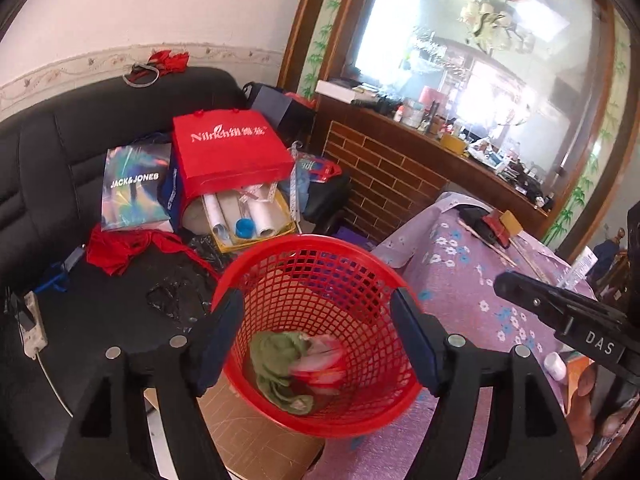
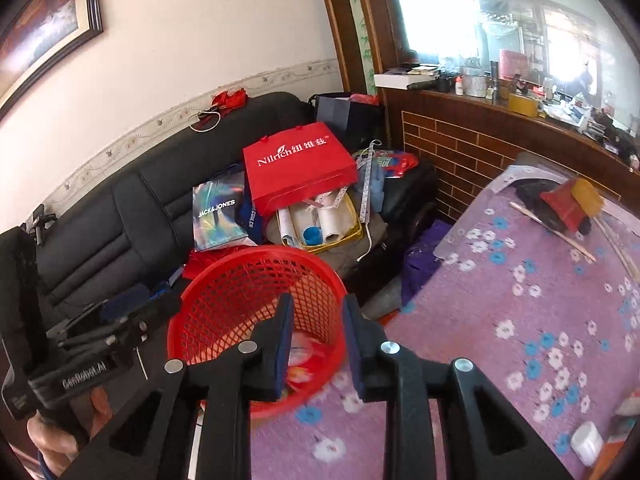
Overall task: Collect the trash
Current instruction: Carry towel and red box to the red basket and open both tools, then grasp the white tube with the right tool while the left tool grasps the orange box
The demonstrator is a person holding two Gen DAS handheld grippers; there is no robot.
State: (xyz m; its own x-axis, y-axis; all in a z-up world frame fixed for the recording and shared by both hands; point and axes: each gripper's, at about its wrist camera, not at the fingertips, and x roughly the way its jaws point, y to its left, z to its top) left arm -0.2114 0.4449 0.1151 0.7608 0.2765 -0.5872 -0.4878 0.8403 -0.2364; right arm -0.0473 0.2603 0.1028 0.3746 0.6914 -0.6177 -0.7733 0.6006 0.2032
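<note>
The red basket (image 1: 320, 332) sits just beyond both grippers; left gripper (image 1: 318, 340) gapes empty over it; right gripper (image 2: 318, 344), slightly parted, holds nothing.

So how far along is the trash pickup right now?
Done: a green rag and a red-white wrapper lie in the red mesh plastic basket. In hand: nothing; left gripper and right gripper are open above it. Left: the small white jar on the purple floral tablecloth, perhaps.
</note>
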